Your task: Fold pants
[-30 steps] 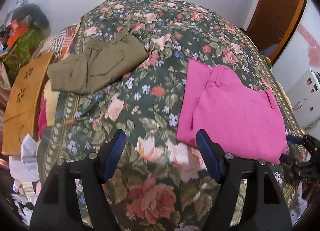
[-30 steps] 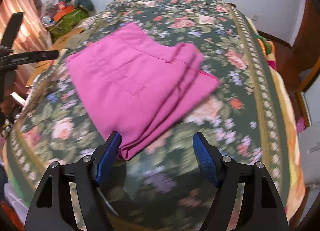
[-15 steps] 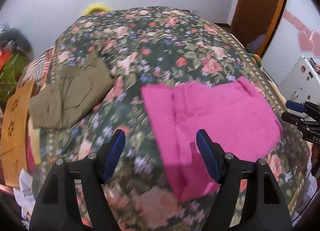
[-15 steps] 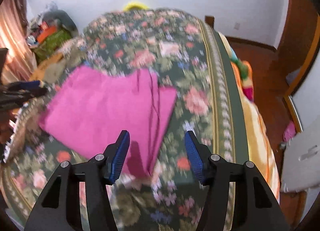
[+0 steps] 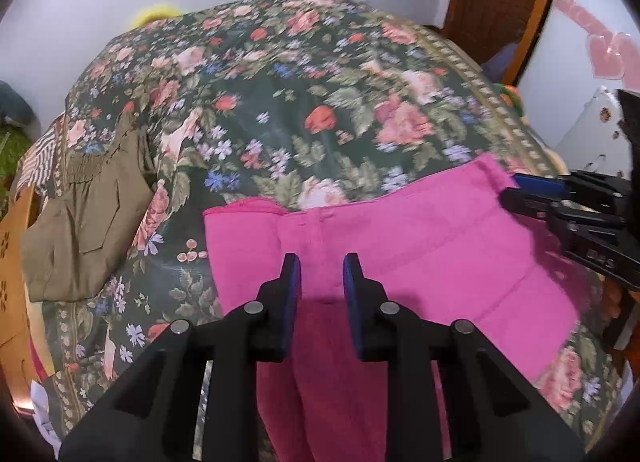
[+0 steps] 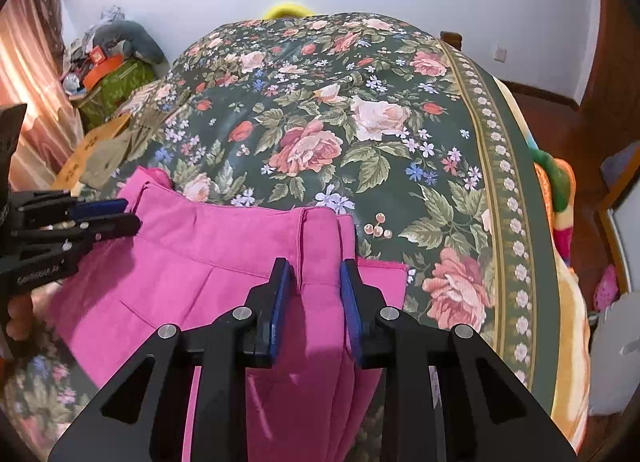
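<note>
Both tools reach forward over the bed [image 6: 400,133]; left tool [image 5: 319,274] and right tool [image 6: 315,282], jaws narrowed, each pinch the pink pants [image 5: 440,246].

A floral bedspread [image 6: 360,149] is spread across the bed. Olive shorts [image 5: 84,221] are laid at its left edge, a yellow object [image 6: 286,9] is seen behind its far end, and clutter [image 6: 108,61] is piled beside it.

The pink pants [image 5: 420,246] lay folded on the floral bedspread [image 5: 304,109], near its front edge. 1 layered end hung over that edge [image 6: 320,362], while the rest lay flat, with stacked fold edges showing toward the bedspread's right side [image 6: 344,234].
</note>
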The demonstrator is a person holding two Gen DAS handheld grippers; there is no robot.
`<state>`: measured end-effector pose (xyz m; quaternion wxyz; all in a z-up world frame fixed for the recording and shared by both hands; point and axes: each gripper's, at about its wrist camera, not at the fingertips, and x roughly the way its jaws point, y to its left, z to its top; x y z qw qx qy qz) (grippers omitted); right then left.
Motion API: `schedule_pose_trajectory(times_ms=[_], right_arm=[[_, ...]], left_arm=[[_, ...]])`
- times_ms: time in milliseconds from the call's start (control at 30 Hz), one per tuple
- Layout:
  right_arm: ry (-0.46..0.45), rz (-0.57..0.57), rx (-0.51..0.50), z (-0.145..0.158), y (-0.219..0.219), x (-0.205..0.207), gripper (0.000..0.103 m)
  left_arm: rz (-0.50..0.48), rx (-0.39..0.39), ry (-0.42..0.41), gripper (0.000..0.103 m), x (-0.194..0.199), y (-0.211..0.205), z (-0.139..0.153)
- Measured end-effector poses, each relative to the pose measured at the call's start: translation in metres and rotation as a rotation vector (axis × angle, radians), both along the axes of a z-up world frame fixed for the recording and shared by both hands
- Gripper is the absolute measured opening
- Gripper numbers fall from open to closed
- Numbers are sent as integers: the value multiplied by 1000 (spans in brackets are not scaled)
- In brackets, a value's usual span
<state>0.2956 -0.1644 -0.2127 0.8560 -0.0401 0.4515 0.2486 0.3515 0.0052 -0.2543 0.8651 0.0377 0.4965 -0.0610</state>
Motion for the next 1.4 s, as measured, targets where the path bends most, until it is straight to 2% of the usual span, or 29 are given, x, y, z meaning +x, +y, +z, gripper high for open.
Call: schedule_pose_trajectory(times_ms=[100, 267, 400, 500, 533, 567, 600, 633, 667, 733, 867, 1000, 1067, 1300, 1367, 1400], right_arm=[[-8, 6, -11, -4, -2, -1, 22], [1, -1, -21, 0, -2, -1, 22], [-11, -19, -53, 13, -4, -9, 23], [-16, -25, -44, 26, -12, -18, 26], [-16, -28, -40, 29, -14, -21, 29], [-17, -31, -35, 33, -16, -23, 39], [-22, -36, -31, 36, -19, -27, 43], [-32, -40, -30, 39, -20, -31, 49], [-43, -42, -31, 42, -21, -35, 52], [-43, -38, -28, 43, -23, -42, 52], [8, -42, -11, 31, -26, -50, 52], [88, -47, -5, 7, -26, -53, 52], [117, -54, 29, -1, -28, -53, 52], [193, -70, 174, -16, -38, -37, 55], [192, -75, 195, -16, -38, -32, 53], [189, -81, 201, -17, -38, -31, 52]], left_arm=[[13, -4, 12, 24, 5, 4, -7], [15, 3, 7, 24, 1, 4, -3], [35, -50, -20, 23, -10, 12, 18], [43, -38, -62, 26, -22, 18, 37], [46, -38, -67, 29, -24, 20, 42], [51, -42, -68, 37, -27, 23, 46], [59, -52, -68, 42, -31, 28, 49], [67, -62, -68, 53, -34, 32, 52], [79, -76, -62, 61, -38, 37, 53], [89, -91, -40, 64, -42, 43, 50], [87, -149, 45, 64, -49, 45, 33], [82, -178, 128, 64, -47, 38, 6], [93, -201, 158, 64, -44, 38, -5], [114, -297, 173, 62, -24, 36, -15], [101, -285, 170, 51, -20, 31, -16], [99, -285, 170, 49, -18, 29, -17]])
